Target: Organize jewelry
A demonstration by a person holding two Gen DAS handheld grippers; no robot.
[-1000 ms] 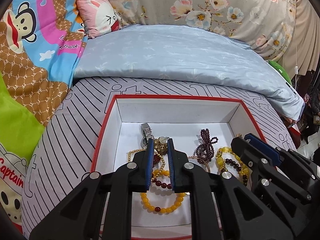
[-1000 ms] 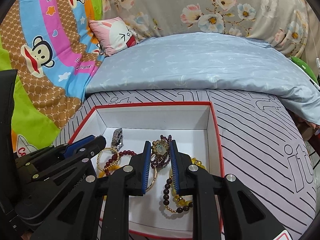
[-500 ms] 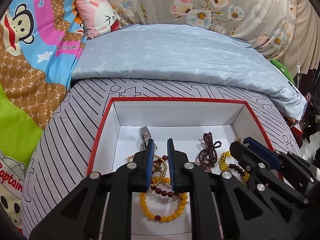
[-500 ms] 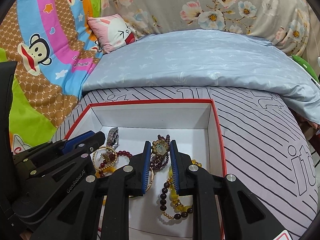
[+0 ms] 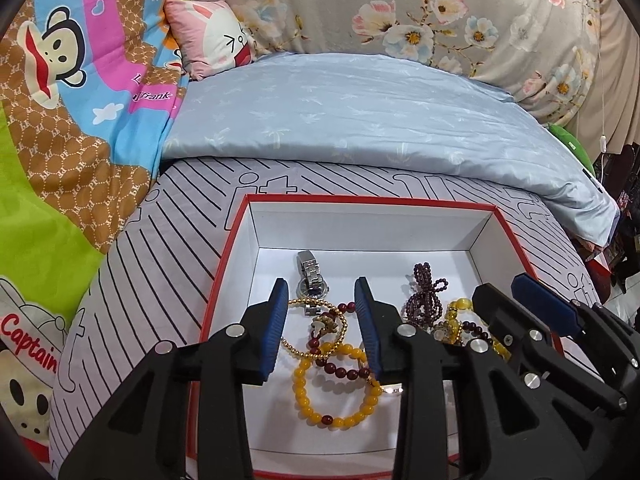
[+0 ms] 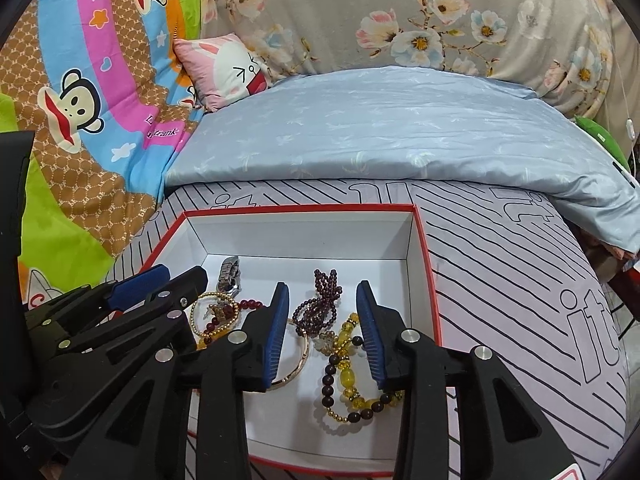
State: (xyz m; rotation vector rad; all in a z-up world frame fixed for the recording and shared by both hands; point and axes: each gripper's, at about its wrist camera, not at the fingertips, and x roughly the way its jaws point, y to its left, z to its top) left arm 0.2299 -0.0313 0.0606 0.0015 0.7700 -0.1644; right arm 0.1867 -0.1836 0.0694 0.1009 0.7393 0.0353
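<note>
A red-rimmed white box (image 5: 372, 199) (image 6: 424, 256) lies on the bed and holds the jewelry. In it are a silver watch (image 5: 311, 276) (image 6: 229, 274), a thin gold bead bracelet (image 5: 298, 350), a yellow bead bracelet (image 5: 304, 404), a dark purple bead strand (image 5: 424, 296) (image 6: 320, 304), a gold bangle (image 6: 302, 356) and a yellow-and-brown bead bracelet (image 6: 348, 384). My left gripper (image 5: 322, 292) is open and empty above the left pile. My right gripper (image 6: 322, 296) is open and empty above the right pile. Each gripper shows in the other's view (image 5: 520, 300) (image 6: 168, 280).
The box rests on a grey striped cover (image 6: 520, 280). A folded light blue quilt (image 5: 360, 120) lies behind it. A cartoon monkey blanket (image 5: 60, 80) and a pink cushion (image 5: 208, 36) lie at the left, floral pillows (image 5: 440, 20) at the back.
Both grippers have opened from nearly shut. The flower charm between the right gripper's pads is released into the box. Both grippers have drawn back slightly.
</note>
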